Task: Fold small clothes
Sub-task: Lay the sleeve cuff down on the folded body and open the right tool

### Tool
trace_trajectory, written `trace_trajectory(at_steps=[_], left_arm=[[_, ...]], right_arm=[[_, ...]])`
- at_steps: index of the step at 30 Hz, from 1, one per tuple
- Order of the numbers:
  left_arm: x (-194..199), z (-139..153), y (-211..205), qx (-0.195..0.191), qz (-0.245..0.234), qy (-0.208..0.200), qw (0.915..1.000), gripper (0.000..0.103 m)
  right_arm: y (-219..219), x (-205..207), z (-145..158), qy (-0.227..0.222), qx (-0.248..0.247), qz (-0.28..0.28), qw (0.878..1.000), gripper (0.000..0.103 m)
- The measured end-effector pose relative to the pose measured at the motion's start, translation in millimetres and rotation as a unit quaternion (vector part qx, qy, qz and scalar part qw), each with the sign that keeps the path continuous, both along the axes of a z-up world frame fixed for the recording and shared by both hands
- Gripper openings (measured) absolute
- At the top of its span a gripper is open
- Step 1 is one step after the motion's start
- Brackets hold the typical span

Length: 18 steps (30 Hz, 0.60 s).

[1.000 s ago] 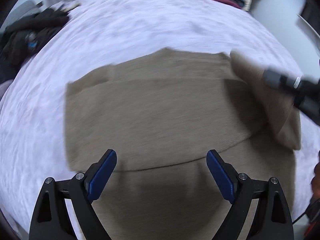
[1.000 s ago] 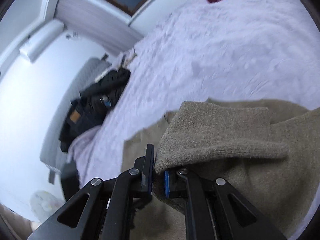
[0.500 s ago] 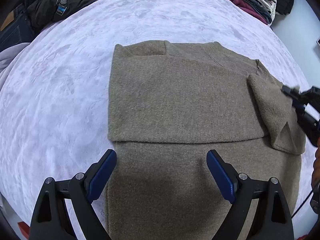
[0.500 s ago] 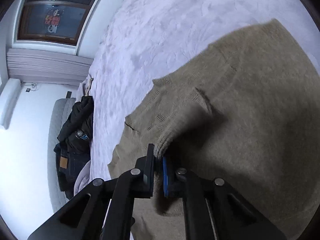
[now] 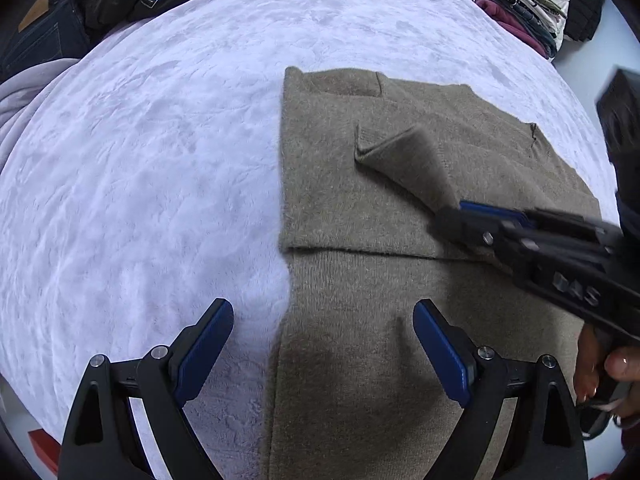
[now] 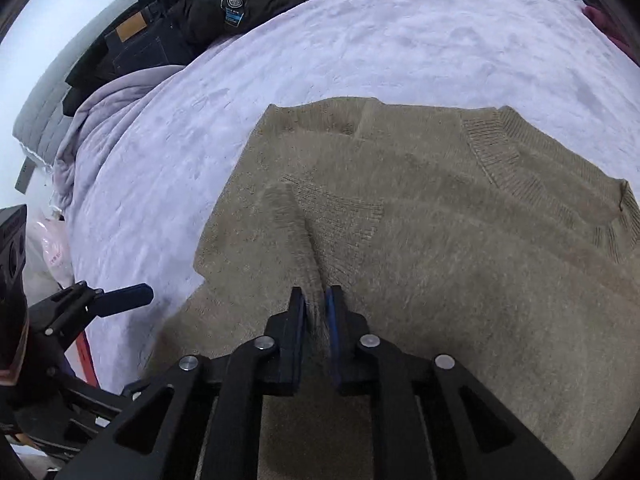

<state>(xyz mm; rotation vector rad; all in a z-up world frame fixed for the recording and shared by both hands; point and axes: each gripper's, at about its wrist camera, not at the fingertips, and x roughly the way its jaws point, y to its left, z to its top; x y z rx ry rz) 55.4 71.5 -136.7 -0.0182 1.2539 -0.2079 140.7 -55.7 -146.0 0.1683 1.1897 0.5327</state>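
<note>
The left gripper [image 5: 323,354] is hovering with its blue pads spread wide apart and gripping nothing, straddling the left edge of the tan sweater [image 5: 360,200] where it is lying on the lavender bedspread [image 5: 140,180]. Just beyond, the right gripper [image 6: 316,312] is pinching a sleeve [image 5: 404,160] between closed pads, the cuff trailing across the sweater's folded body. Farther off, dark jackets and jeans [image 6: 192,20] are sitting heaped at the bed's far left, and stacked clothes [image 5: 524,12] are resting at the far right.
</note>
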Motion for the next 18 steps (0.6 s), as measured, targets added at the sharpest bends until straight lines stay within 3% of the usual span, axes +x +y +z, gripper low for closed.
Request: trace_trajectory(at_steps=[1,2,5,8,11,15,18], left_arm=[[3,3,0,-0.005,-0.004,-0.003,1.0000,0.092],[7,7,0,-0.012,-0.008,-0.008,0.9999,0.092],[22,17,-5,-0.029,-0.017,-0.024,0.9991,0.092],[39,24,-10,-0.048,-0.017,-0.028,0.9983,0.092],[53,22,-19,-0.059,-0.018,-0.022,0.9978,0.092],[61,26,-39,-0.061,-0.039,-0.032,0.9969,0.092],[67,21,-54,-0.041,-0.048,-0.030,0.9976,0.092]], right_arm=[[-10,-9,4,0.002,0.014,-0.012,1.000,0.043],[-18,-12,8,0.005,0.025,-0.026,0.999,0.050],[-71,-28,20,0.018,0.067,-0.101,0.992,0.050],[-141,-52,25,0.036,0.084,-0.205,0.974,0.050],[-216,-95,20,0.063,0.131,-0.325,0.934,0.050],[-264,-149,-8,0.117,0.204,-0.424,0.875,0.050],[-274,-159,-27,0.121,0.219,-0.451,0.856,0.049]])
